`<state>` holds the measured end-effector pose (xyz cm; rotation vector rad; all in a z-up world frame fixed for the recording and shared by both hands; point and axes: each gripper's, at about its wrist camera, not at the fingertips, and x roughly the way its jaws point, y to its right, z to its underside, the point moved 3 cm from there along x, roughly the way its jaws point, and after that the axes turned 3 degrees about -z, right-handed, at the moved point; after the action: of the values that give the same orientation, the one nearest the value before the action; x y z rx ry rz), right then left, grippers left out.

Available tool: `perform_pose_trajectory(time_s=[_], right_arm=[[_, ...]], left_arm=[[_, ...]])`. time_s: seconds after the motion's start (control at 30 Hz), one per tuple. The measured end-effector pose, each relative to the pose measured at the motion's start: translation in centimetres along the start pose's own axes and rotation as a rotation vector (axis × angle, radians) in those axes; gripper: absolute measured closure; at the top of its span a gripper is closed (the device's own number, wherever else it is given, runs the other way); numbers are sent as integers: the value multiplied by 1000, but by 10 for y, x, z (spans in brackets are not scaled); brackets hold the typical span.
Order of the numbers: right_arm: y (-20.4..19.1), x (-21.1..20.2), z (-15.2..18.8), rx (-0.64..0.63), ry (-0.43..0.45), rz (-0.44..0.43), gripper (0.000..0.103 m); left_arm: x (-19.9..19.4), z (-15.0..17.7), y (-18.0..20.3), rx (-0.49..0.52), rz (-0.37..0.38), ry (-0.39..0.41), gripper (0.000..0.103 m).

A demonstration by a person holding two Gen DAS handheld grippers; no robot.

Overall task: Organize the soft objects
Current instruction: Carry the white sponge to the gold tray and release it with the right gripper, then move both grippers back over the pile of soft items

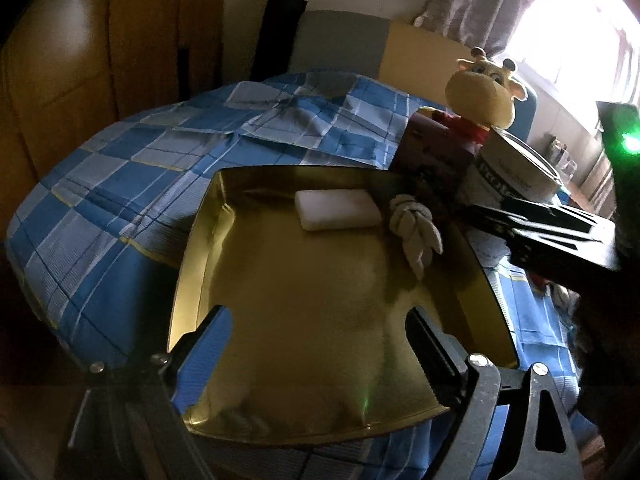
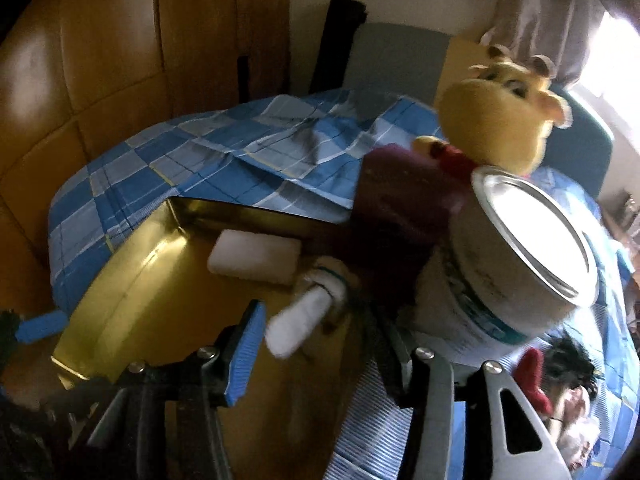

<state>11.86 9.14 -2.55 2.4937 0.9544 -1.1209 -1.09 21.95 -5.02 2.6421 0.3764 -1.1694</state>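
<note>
the white tin (image 1: 508,172) beside the gold tray (image 1: 304,320) carries teal lettering, but only fragments show and no word can be read for certain. the dark red box (image 1: 432,148) behind it is too dim to read. the giraffe plush (image 1: 484,88) is cut off below by the box and tin. in the blurred right wrist view a dark tangle with a red piece (image 2: 536,376) lies on the checked blue bedcover (image 1: 132,184); what it is stays unclear.

the white foam block (image 1: 338,210) and the knotted white rope toy (image 1: 416,232) lie in the tray's far part, just beside each other.

the left gripper (image 1: 316,344) hangs wide open over the tray, gripping nothing. the right gripper (image 2: 316,344) stands partly open, the rope toy's end (image 2: 300,320) between its fingers, unpinched.
</note>
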Motion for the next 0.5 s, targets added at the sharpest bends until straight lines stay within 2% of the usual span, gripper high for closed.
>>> perform_pose_trajectory(time_s=[0.2, 0.5], right_arm=[[29, -29, 26, 47, 42, 56, 45], [102, -64, 63, 181, 64, 183, 44]], left_arm=[[-4, 2, 18, 53, 12, 7, 12], [-7, 5, 52, 131, 49, -1, 12]])
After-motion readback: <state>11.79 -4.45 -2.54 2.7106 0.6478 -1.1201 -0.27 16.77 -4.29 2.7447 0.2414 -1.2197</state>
